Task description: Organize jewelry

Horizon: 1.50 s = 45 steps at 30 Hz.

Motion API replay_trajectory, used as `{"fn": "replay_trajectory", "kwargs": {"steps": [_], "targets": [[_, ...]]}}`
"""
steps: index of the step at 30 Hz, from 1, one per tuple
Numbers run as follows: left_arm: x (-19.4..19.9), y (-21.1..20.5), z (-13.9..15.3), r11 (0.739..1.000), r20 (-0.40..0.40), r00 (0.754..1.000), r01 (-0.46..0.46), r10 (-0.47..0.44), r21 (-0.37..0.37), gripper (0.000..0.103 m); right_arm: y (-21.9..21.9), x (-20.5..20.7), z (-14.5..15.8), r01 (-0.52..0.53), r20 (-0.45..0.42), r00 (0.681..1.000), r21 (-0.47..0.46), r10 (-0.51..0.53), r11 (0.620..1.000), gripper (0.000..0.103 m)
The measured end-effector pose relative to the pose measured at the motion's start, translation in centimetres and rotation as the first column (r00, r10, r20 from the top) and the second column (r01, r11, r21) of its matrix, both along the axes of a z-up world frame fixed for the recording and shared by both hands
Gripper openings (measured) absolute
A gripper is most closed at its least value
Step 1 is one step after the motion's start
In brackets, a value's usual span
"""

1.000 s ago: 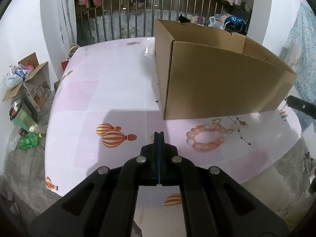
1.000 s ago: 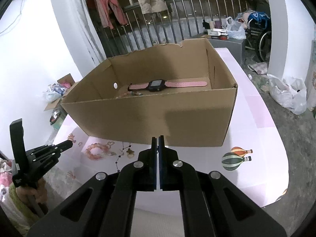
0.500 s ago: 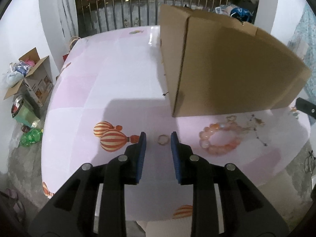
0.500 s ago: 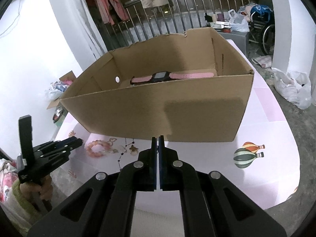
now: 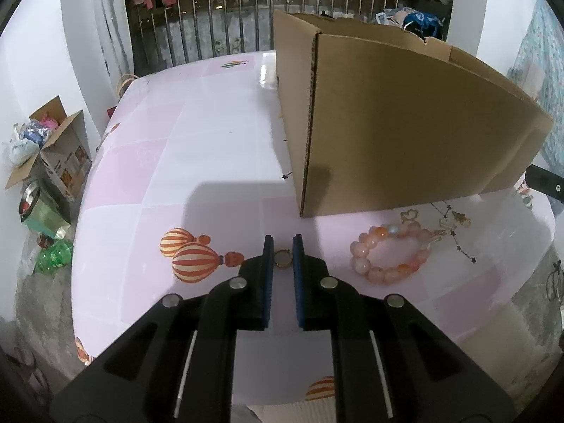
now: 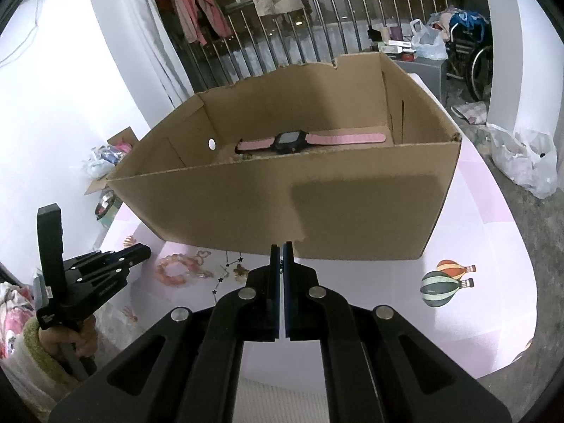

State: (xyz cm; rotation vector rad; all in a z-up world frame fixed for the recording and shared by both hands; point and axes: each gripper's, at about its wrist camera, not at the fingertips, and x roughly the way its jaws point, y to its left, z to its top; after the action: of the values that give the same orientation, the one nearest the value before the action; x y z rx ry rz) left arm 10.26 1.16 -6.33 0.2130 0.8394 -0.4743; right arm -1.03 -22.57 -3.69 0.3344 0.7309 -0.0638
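tongs: left tongs [image 5: 282, 246] and right tongs [image 6: 281, 252] matte black, blue pads, silver screws
sleeve [image 6: 31, 363]: fuzzy yellow-green cuff

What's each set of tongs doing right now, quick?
Left tongs: closing on the small ring, which sits between the pads on the table.
Right tongs: closed, holding nothing.

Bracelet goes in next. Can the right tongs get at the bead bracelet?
Probably yes: the bead bracelet lies uncovered on the table in front of the cardboard box. The right tongs are shut and must open first.
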Motion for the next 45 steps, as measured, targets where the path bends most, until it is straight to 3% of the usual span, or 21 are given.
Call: {"fn": "replay_trajectory", "kwargs": {"steps": [13,20,30,32,34,37,45], "targets": [[-1.2,1.6,1.4,0.997,-0.002,0.999,-0.046,0.046,-0.057,0.0,-0.4,-0.4,1.3,-0.013,0.044,0.999,-0.013,0.014,1.0,0.002],[-0.4,1.1,0.0,0.996,-0.011,0.997,-0.071,0.072,0.046,0.0,-0.3,0.0,0.8,-0.027,0.028,0.999,0.005,0.027,1.0,0.002],[-0.3,-0.5,0.1,0.999,-0.039,0.998,-0.041,0.04,-0.009,0.0,-0.4,0.3,0.4,-0.026,0.011,1.0,0.02,0.026,0.999,0.002],[-0.6,-0.3,0.3,0.999,-0.043,0.998,-0.047,0.046,-0.027,0.003,-0.3,0.3,0.4,-0.026,0.01,1.0,0.018,0.026,0.999,0.002],[-1.0,0.0,0.5,0.997,-0.036,0.998,-0.053,0.051,-0.049,0.016,-0.3,0.3,0.3,-0.027,0.007,1.0,0.022,0.027,0.999,0.002],[-1.1,-0.2,0.5,0.999,-0.025,0.999,-0.034,0.034,-0.037,0.022,-0.3,0.4,0.1,-0.03,0.002,1.0,0.026,0.03,0.999,0.002],[-0.1,-1.4,-0.3,1.0,-0.012,1.0,-0.012,0.012,0.027,0.022,-0.7,0.8,-0.1,-0.033,-0.003,0.999,0.034,0.033,0.999,0.002]]}}
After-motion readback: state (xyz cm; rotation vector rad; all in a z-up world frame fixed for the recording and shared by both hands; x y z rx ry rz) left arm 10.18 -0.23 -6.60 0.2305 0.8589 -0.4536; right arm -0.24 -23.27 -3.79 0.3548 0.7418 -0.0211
